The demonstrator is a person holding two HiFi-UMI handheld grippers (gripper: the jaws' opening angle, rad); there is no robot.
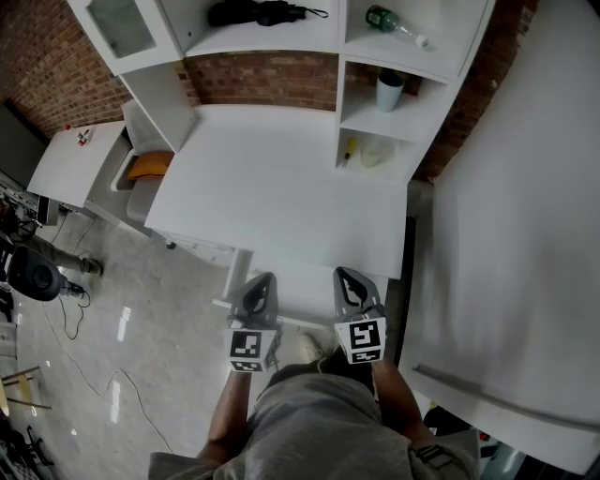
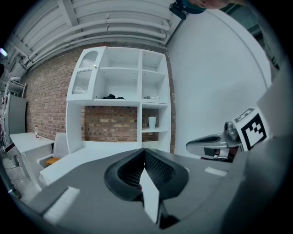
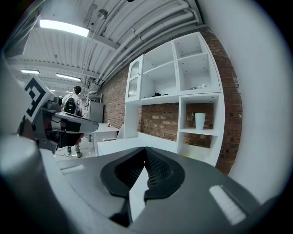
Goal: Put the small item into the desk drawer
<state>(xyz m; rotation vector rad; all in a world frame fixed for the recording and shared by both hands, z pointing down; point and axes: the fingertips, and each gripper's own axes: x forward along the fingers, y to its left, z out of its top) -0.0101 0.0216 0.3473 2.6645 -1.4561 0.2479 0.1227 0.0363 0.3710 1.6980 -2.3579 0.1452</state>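
In the lowest cubby of the white shelf unit (image 1: pixel 417 112), at the desk's right rear, a small yellow item (image 1: pixel 349 150) lies beside a pale translucent container (image 1: pixel 373 152); its exact form cannot be made out. A white cup (image 1: pixel 390 91) stands on the shelf above. The white flat-topped desk (image 1: pixel 281 178) is otherwise bare. Your left gripper (image 1: pixel 265 281) and right gripper (image 1: pixel 344 277) are at the desk's near edge, well apart from the item, both clenched on nothing.

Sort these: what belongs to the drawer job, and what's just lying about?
Job: white desk; small yellow item in the lower cubby, probably; left gripper and right gripper, both shut.
Lying about: green bottle; black umbrella; white cup; orange cushion.
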